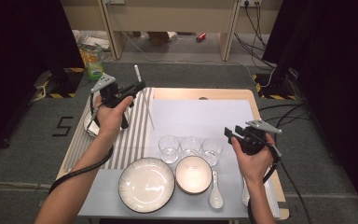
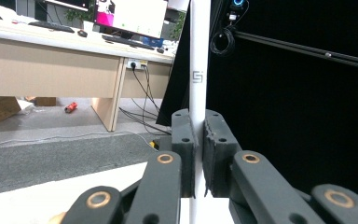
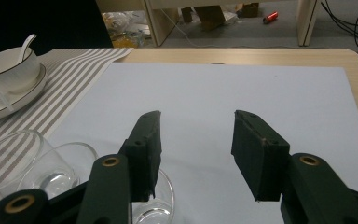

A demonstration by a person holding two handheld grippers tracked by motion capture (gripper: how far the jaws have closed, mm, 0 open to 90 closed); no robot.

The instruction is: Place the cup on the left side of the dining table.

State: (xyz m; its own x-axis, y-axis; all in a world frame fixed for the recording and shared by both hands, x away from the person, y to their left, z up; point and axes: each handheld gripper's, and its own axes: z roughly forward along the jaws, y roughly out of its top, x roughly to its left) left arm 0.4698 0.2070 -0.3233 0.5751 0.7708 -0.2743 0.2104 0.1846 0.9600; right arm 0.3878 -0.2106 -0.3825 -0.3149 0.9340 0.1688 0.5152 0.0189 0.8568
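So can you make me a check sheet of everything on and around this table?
Surface: wooden table under a white sheet and striped mat.
Job's things: white chopstick clamped upright; another chopstick lies on the mat.
Clutter: three glasses, plate, bowl, spoon, cup on saucer.
Grippers: left gripper jaws shut on the chopstick; right gripper jaws open, holding nothing.
Cables: one trails from each gripper; more on the floor.
Surroundings: desk, black curtains, bottle.
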